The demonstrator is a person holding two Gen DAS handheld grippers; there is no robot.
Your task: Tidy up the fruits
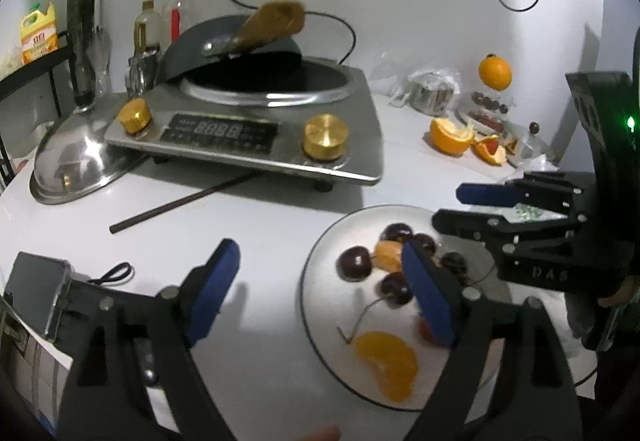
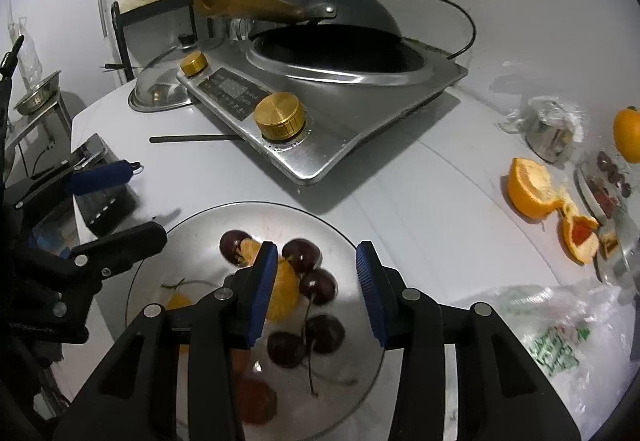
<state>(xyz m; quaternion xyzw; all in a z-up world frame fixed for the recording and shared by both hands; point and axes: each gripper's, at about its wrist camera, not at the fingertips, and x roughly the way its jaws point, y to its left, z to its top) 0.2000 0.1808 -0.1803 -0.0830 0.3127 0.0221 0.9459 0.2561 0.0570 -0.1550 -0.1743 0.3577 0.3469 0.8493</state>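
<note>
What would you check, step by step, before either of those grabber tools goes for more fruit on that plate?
1. Right gripper empty: ok, jaws apart with nothing pinched.
2. Left gripper empty: ok, jaws wide, one finger over the plate.
3. Plate flat on the counter: ok.
4. Cherries free to grasp: not ok, they cluster against an orange segment, stems crossing.
5. Grippers clear of each other: ok, apart, though both hover over the plate.
6. Red piece near the plate's front edge: cannot tell, it is blurred.

Glossy metal plate (image 2: pixel 340 241), brushed steel cooker (image 1: pixel 352 109), wooden wok handle (image 2: pixel 248 7).
</note>
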